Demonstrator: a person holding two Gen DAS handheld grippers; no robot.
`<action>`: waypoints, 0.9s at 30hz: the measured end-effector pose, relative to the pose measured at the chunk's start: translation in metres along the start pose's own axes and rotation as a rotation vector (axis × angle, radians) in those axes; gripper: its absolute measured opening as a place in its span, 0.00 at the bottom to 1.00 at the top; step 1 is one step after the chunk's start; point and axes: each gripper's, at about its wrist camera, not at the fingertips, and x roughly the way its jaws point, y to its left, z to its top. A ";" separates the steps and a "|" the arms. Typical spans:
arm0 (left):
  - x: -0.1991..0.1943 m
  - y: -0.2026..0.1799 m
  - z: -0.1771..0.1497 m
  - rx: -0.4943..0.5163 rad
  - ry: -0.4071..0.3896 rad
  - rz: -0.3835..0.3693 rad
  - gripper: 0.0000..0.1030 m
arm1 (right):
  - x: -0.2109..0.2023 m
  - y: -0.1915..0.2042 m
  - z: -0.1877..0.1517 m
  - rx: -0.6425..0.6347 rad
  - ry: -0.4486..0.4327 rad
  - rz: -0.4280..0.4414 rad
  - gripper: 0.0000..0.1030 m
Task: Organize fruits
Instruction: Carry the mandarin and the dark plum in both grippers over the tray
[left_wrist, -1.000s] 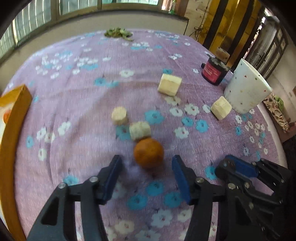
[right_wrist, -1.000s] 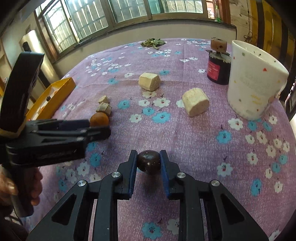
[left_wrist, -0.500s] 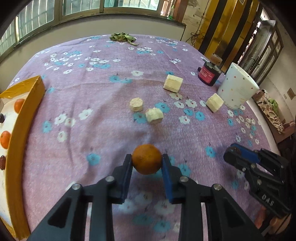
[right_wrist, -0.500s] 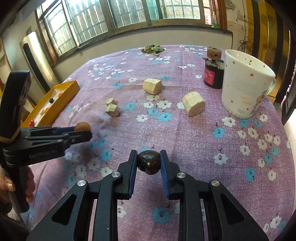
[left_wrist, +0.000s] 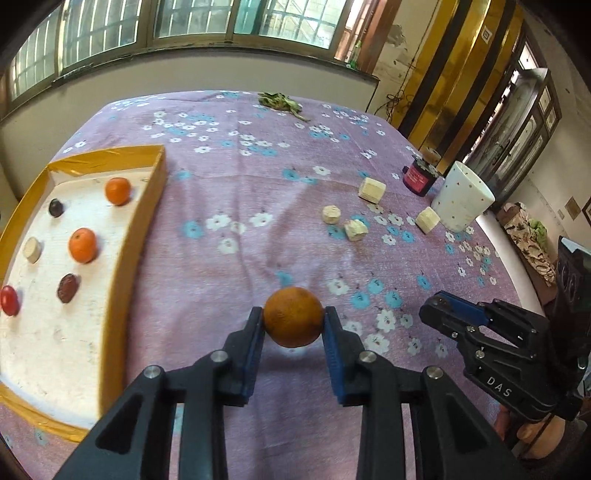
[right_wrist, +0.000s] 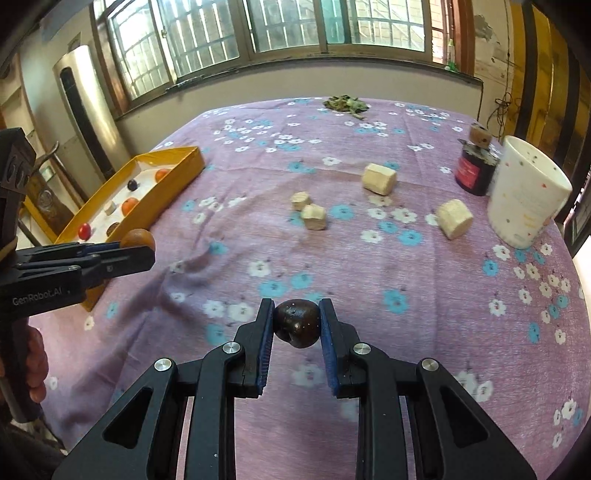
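My left gripper (left_wrist: 293, 323) is shut on an orange fruit (left_wrist: 293, 316) and holds it above the purple flowered cloth, to the right of the yellow-rimmed tray (left_wrist: 122, 258). The tray holds two oranges (left_wrist: 117, 191), dark fruits (left_wrist: 67, 288), a red fruit (left_wrist: 9, 300) and a pale piece (left_wrist: 32, 250). My right gripper (right_wrist: 296, 325) is shut on a dark brown fruit (right_wrist: 296, 323) above the cloth. In the right wrist view the left gripper (right_wrist: 127, 254) with its orange fruit (right_wrist: 137, 238) is at the left, beside the tray (right_wrist: 170, 184).
Several pale cut pieces (left_wrist: 372, 189) lie on the cloth right of centre. A white mug (left_wrist: 461, 201) and a dark jar (left_wrist: 419, 179) stand at the right edge. A heap of green leaves (left_wrist: 280, 101) lies at the far side.
My left gripper closed on the orange fruit, lifted it and swung left toward the tray, which now shows more fully. My right gripper keeps the dark fruit and has risen slightly.
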 end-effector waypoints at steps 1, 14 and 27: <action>-0.004 0.006 0.000 -0.008 -0.006 0.001 0.33 | 0.001 0.008 0.002 -0.007 0.000 0.001 0.23; -0.051 0.098 -0.004 -0.110 -0.078 0.060 0.33 | 0.024 0.115 0.044 -0.133 -0.010 0.081 0.23; -0.077 0.197 -0.021 -0.224 -0.093 0.172 0.33 | 0.061 0.223 0.069 -0.276 0.013 0.201 0.23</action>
